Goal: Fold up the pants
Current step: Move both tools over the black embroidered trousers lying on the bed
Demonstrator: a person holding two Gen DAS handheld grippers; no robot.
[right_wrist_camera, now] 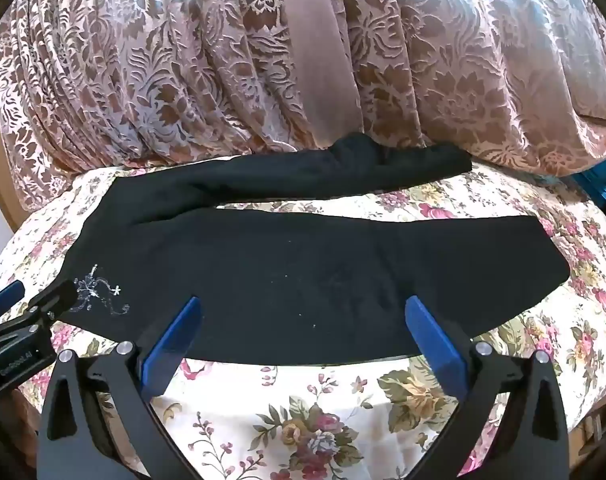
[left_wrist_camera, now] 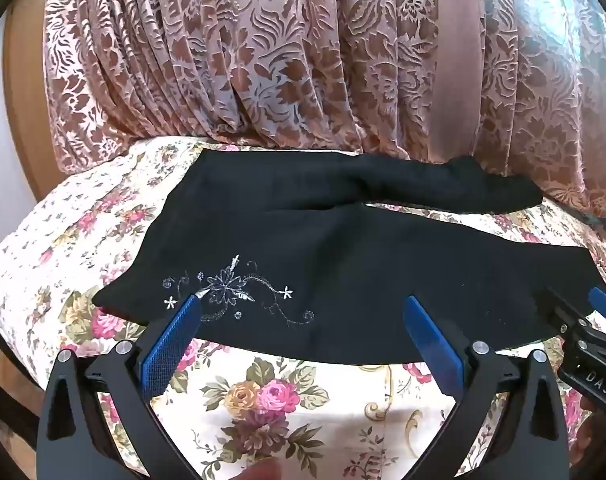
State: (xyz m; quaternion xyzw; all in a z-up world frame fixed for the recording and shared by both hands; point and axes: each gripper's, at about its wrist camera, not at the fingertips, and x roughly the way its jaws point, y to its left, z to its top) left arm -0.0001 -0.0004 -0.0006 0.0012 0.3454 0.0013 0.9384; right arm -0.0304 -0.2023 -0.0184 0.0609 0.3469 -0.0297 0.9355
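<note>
Black pants [left_wrist_camera: 343, 252] lie spread across a floral-covered surface [left_wrist_camera: 283, 400], waist to the left, two legs running right. White flower embroidery [left_wrist_camera: 231, 288] marks the near left part; it also shows in the right wrist view [right_wrist_camera: 99, 292]. My left gripper [left_wrist_camera: 303, 308] is open and empty, blue fingers over the pants' near edge by the embroidery. My right gripper [right_wrist_camera: 303, 308] is open and empty over the near leg [right_wrist_camera: 323, 276] further right. The far leg [right_wrist_camera: 303, 176] lies against the curtain.
A pink-brown patterned curtain [left_wrist_camera: 303, 60] hangs right behind the surface. The right gripper shows at the right edge of the left wrist view [left_wrist_camera: 583, 336]; the left gripper shows at the left edge of the right wrist view [right_wrist_camera: 27, 320]. The floral sheet [right_wrist_camera: 323, 420] continues toward me.
</note>
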